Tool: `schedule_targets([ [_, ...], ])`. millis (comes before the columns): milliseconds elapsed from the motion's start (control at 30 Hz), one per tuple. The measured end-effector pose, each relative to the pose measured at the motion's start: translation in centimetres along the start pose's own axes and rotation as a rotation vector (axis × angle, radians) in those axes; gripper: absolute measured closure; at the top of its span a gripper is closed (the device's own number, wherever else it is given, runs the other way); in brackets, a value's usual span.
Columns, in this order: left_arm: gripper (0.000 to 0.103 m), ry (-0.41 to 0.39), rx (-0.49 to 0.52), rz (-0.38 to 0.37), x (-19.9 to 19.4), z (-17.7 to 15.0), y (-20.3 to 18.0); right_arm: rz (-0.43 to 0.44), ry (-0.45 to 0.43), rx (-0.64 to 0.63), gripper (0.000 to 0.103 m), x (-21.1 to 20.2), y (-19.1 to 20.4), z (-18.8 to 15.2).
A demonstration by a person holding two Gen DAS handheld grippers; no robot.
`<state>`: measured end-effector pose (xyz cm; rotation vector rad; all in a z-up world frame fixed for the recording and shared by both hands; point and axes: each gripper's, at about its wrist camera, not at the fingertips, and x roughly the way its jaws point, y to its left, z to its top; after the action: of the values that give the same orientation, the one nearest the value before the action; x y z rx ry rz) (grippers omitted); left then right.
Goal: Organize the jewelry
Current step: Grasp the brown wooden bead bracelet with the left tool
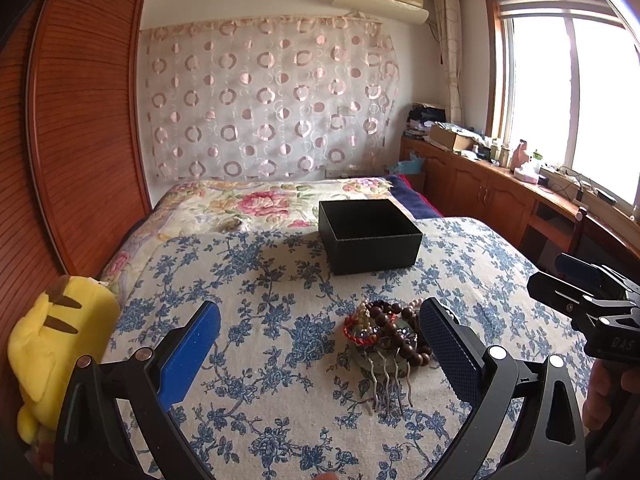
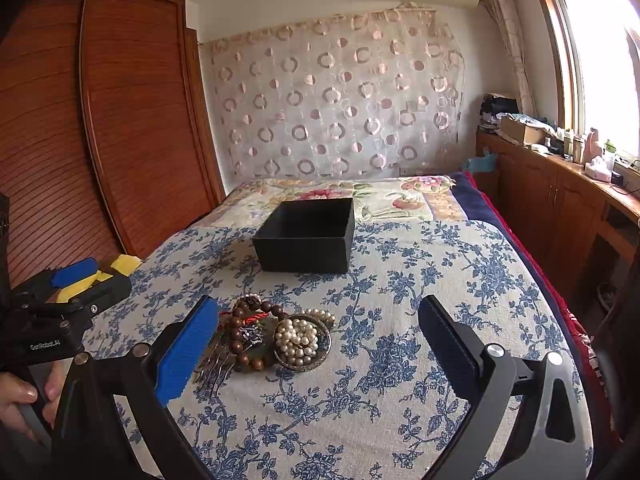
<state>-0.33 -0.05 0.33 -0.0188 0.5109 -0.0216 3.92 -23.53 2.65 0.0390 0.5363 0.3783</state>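
You are at the very start, as far as these views let you judge: the bed [image 2: 460,272], spread with a blue-flowered cloth, carries everything, and nothing on it looks sorted yet. The black box [image 2: 306,236] sits open toward the far side of the cloth, well apart from the jewelry, and what shows of its inside is dark and bare — though the floor of it is partly hidden by the near wall, so you cannot rule out something small lying there. Nearer to you the jewelry pile [image 2: 272,336] lies heaped in one cluster: a strand of dark wooden beads [image 1: 394,330] curls through it, a pearl string [image 2: 298,340] is coiled inside a round metal-rimmed dish [image 2: 320,360], a red cord [image 1: 352,330] loops at one edge, and a hair comb [image 1: 390,384] pokes its metal teeth out toward you. Your left claw [image 1: 320,340] hangs above the cloth with its jaws spread wide and nothing between them, the pile just beside its right finger. Your right claw [image 2: 318,340] is likewise released and empty, the pile near its left finger. So every piece is left to be lifted and placed — my reading is that the box is where they belong, and that the tangled beads and cord will need teasing apart first.
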Motion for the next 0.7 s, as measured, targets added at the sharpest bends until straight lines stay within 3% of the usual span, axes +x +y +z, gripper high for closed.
schedule_targets([
  [267,0.007,0.074,0.039,-0.08,2.8,-0.7,-0.6,0.017,0.034,-0.014,0.003,1.3,-0.9,-1.0],
  [400,0.007,0.105,0.047,-0.123,3.8,-0.9,-1.0,0.03,0.063,-0.032,0.011,2.0,-1.2,-1.7],
  [700,0.034,0.193,0.054,-0.222,6.7,-0.9,-2.1,0.039,0.125,-0.058,0.029,3.7,-1.5,-2.9],
])
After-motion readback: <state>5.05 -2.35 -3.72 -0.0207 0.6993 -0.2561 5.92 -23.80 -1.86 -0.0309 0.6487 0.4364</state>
